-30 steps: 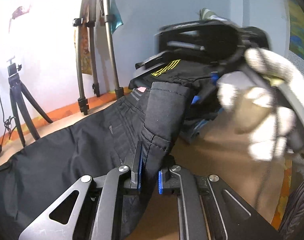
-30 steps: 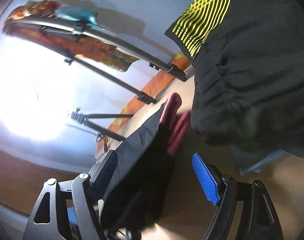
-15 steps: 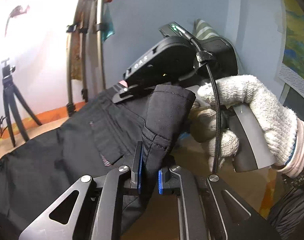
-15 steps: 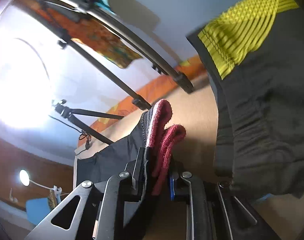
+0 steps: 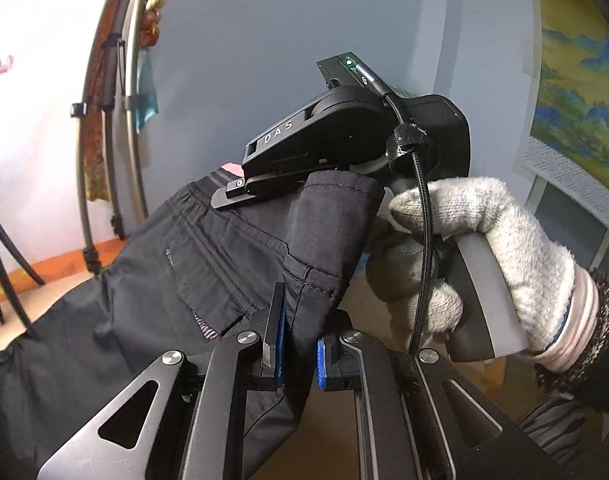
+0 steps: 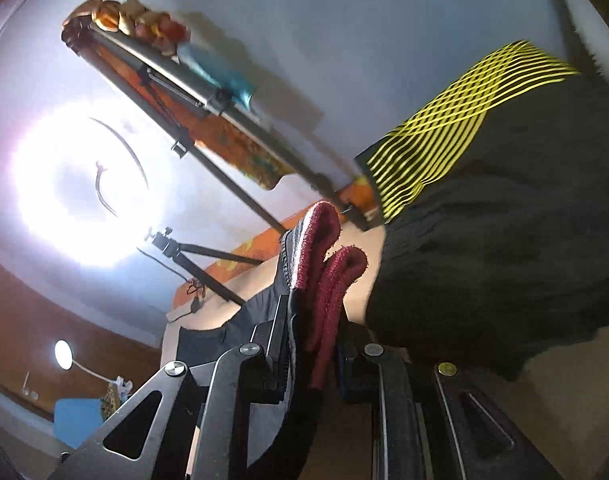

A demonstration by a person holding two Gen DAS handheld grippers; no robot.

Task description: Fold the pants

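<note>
Between both sets of blue pads: left gripper (image 5: 298,354) and right gripper (image 6: 310,354) each clamp the black fleece-lined pants' (image 5: 208,256) waistband. Thin bites; lifting unevenly could slip one corner.

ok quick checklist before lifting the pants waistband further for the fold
1. Left gripper shut on the black pants: ok.
2. Right gripper, jaws just closed, shut on the red-lined waistband: ok.
3. Both grips on the same pants: ok, the right gripper shows on the waistband in the left view.
4. Legs lying flat: cannot tell.
5. Yellow-striped dark garment clear of the lift: not ok, close beside the right gripper.
</note>
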